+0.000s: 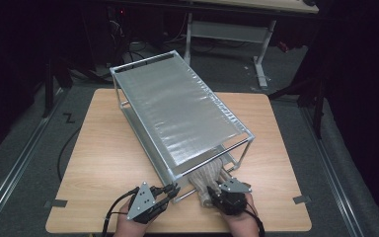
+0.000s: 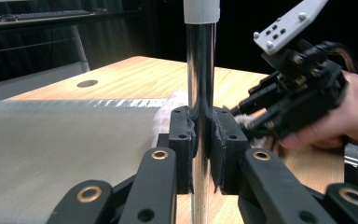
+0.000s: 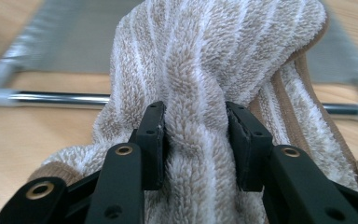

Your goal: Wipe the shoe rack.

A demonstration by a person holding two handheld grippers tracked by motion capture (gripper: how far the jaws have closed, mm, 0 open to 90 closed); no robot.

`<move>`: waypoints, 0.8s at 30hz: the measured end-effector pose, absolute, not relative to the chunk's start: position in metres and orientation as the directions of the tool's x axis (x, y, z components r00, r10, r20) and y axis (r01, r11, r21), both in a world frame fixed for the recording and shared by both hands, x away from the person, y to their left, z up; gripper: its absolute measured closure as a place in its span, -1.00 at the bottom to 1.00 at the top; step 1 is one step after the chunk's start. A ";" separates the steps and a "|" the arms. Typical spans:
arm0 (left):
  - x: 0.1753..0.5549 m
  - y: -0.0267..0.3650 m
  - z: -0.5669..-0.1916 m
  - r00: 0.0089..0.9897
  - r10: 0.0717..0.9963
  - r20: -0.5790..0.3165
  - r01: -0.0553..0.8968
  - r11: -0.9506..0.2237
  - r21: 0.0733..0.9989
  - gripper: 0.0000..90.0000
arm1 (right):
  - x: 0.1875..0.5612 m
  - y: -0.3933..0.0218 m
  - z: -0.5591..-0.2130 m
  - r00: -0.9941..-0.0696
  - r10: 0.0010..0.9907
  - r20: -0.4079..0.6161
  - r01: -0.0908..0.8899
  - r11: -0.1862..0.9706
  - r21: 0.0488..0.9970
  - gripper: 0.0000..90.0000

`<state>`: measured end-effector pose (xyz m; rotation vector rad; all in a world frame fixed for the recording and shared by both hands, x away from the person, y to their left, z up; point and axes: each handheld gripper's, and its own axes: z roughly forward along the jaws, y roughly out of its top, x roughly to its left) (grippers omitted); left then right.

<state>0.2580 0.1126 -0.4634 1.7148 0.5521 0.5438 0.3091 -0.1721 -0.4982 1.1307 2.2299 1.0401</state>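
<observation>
While the left gripper (image 1: 170,191) clamped the shiny post (image 2: 200,93) at the near corner of the rack (image 1: 177,106), the right gripper (image 1: 216,189) had a thick fold of the striped towel (image 3: 205,84) between its jaws. In the left gripper view the two pads pressed on the post from both sides, w/ no gap, so the rack was steadied at the near edge of the table (image 1: 103,148). In the right gripper view the jaws stood about half apart and the pads squeezed the fluffy beige and white cloth; the grip looked firm, but only on one bunch, not on the whole towel.

The towel lay at the near right end of the rack, partly under the top shelf and partly out on the table, just beside the low chrome bar (image 3: 56,98). From the high view I could not tell if the far part of it rested on the lower shelf or on the wood.

Judgement for the step: it seemed to be moving the towel through the open end of the rack. To do it well, the left side should hold the post w/o twisting, because the rack is light and can slide. The right hand (image 1: 239,219) should go slow and low, approx. level w/ the bar, and lift the fold a little over it so the hem does not catch. If the cloth drags, better to re-grip nearer the middle than to pull harder.
</observation>
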 end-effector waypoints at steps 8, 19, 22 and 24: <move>0.257 0.114 -0.463 0.775 0.628 0.072 0.073 -0.201 0.977 0.78 | 0.329 -0.207 -0.498 -0.460 0.887 -0.032 0.540 0.309 0.783 0.38; 0.257 0.114 -0.463 0.776 0.627 0.068 0.075 -0.198 0.977 0.78 | 0.333 -0.212 -0.497 -0.439 0.897 -0.045 0.544 0.306 0.781 0.40; 0.257 0.114 -0.463 0.775 0.628 0.072 0.073 -0.201 0.977 0.78 | 0.332 -0.209 -0.498 -0.453 0.891 -0.039 0.542 0.310 0.781 0.39; 0.257 0.114 -0.463 0.775 0.628 0.070 0.074 -0.201 0.977 0.78 | 0.329 -0.205 -0.498 -0.473 0.880 -0.032 0.537 0.317 0.781 0.39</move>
